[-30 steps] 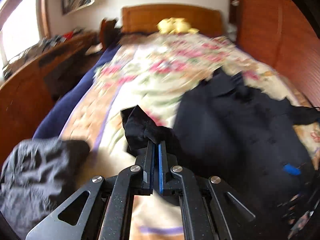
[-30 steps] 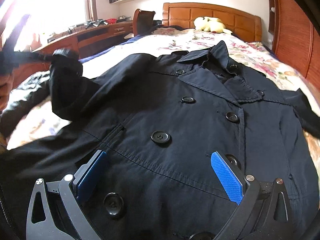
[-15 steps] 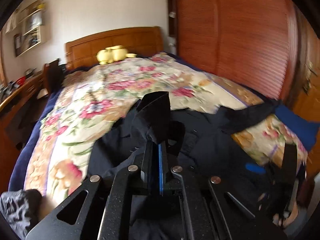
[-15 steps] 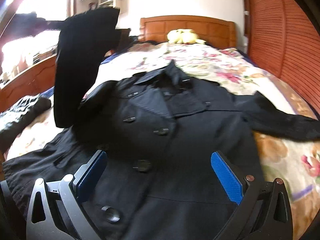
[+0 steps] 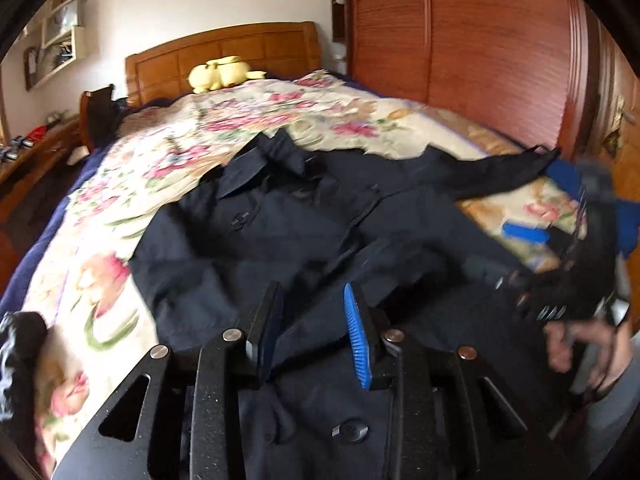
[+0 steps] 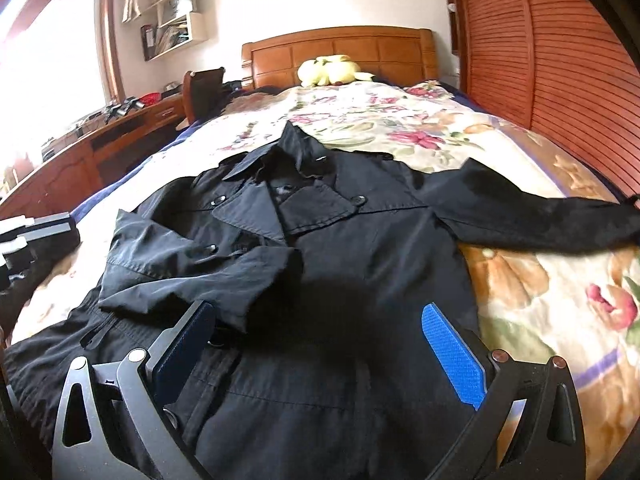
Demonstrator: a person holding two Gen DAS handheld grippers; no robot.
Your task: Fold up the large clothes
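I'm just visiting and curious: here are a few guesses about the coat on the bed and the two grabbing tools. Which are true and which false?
1. One sleeve of the dark coat lies folded across its front. True.
2. The other sleeve is folded in as well. False: it stretches out sideways over the floral bedspread.
3. The left gripper clamps a sleeve. False: its jaws have just been opening and nothing is between them.
4. The right gripper has its jaws wide apart above the coat. True.
5. A yellow soft toy sits by the wooden headboard. True.
6. The coat hangs on the wardrobe. False: it lies flat on the bed.
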